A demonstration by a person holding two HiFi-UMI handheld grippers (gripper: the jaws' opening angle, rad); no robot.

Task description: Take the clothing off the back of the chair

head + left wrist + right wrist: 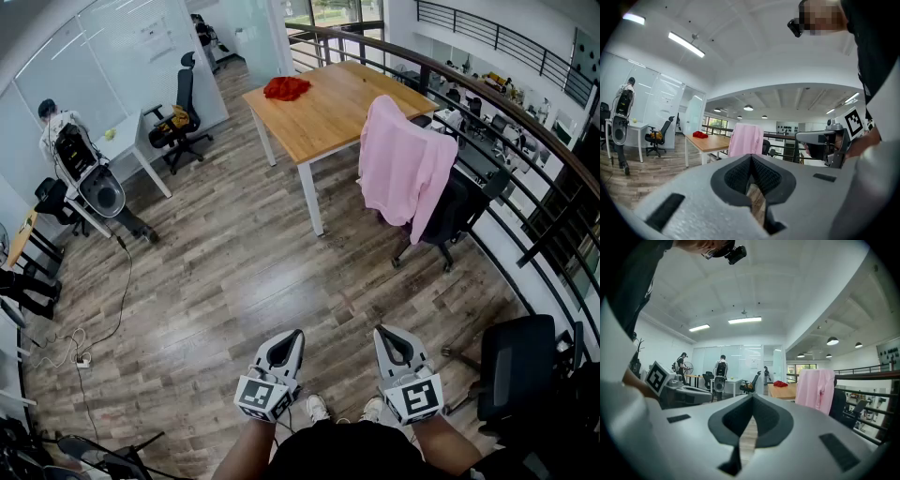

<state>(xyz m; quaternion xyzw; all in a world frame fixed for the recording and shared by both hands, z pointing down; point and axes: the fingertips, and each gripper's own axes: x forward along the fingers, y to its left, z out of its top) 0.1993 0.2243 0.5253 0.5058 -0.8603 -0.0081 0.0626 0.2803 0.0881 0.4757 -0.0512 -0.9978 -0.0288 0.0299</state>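
Garment point(405, 164): pink, soft cloth, hanging in loose folds with one sleeve trailing down. It is draped over the back of a black swivel chair point(459, 211) and covers the backrest on both sides. The chair stands just beside the right edge of the desk point(328, 117), well apart from both grippers.

Desk: rectangular top of pale wood with visible grain, on white legs. A crumpled red cloth point(286, 88) lies near its far left corner.

Left gripper point(292, 336): tapered grey moulded shell with a cube of square markers at the rear. Its fingers point(736, 176) have dark ribbed pads and are pressed together, with nothing between them.

Right gripper point(384, 333): same make and shape. Its fingers point(726, 420) are likewise closed against each other and empty. Both grippers are held low and near the person's body, side by side.

Floor point(234, 272): grey-brown planks with a wood grain and a slight sheen. Thin cables point(75, 347) trail across it at the left.

Room: open office on an upper level. A curved dark railing point(525, 141) with upright bars runs along the right side. Frosted glass partitions line the left, with a white desk point(131, 141) and a black office chair point(183, 112) in front of them. A person point(56, 122) stands at that desk. A second black chair point(516, 366) is at the lower right. The ceiling is white with strip lights.
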